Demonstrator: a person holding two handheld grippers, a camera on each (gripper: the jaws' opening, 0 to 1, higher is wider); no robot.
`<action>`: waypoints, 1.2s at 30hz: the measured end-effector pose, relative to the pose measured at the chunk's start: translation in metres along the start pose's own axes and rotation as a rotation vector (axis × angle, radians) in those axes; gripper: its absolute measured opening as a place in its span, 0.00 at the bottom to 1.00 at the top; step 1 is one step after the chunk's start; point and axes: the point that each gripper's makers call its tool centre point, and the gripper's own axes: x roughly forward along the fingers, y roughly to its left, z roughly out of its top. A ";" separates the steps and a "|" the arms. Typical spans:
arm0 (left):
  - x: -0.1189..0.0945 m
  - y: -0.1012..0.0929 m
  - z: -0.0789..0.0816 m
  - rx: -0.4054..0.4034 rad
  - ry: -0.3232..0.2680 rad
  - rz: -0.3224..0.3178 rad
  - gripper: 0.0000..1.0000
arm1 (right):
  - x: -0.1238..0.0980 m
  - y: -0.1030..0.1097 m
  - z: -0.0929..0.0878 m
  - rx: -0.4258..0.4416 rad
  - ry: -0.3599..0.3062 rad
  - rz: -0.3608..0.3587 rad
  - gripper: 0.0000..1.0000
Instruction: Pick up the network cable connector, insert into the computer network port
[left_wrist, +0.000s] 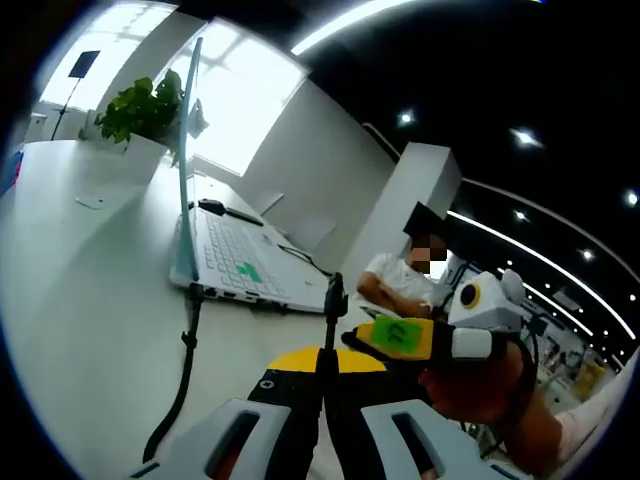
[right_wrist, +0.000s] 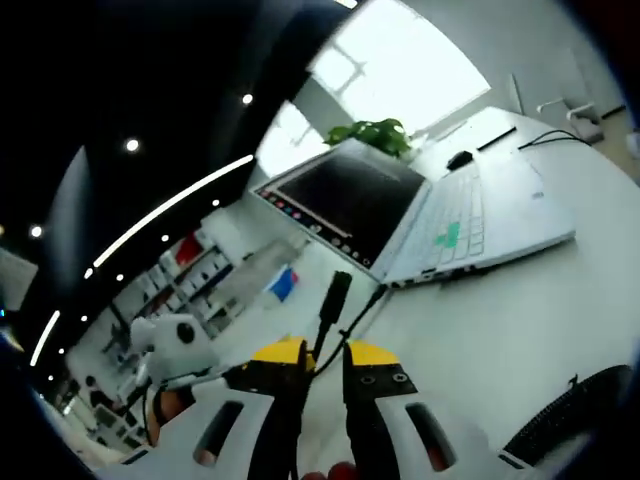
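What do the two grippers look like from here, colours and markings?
Both have pale grey slotted jaws on black bases with a yellow plate behind. The right gripper, seen in the left gripper view, has a yellow body with a green label and white rear. The left gripper shows no label.
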 end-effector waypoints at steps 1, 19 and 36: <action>0.000 0.000 0.000 0.001 0.000 0.000 0.04 | 0.000 0.000 0.000 0.003 -0.001 0.001 0.15; 0.000 -0.002 -0.002 0.006 0.002 -0.004 0.04 | 0.011 0.002 -0.003 0.021 0.009 -0.004 0.06; -0.003 0.002 -0.005 0.032 0.024 0.008 0.05 | 0.018 0.006 -0.006 0.031 0.037 -0.025 0.04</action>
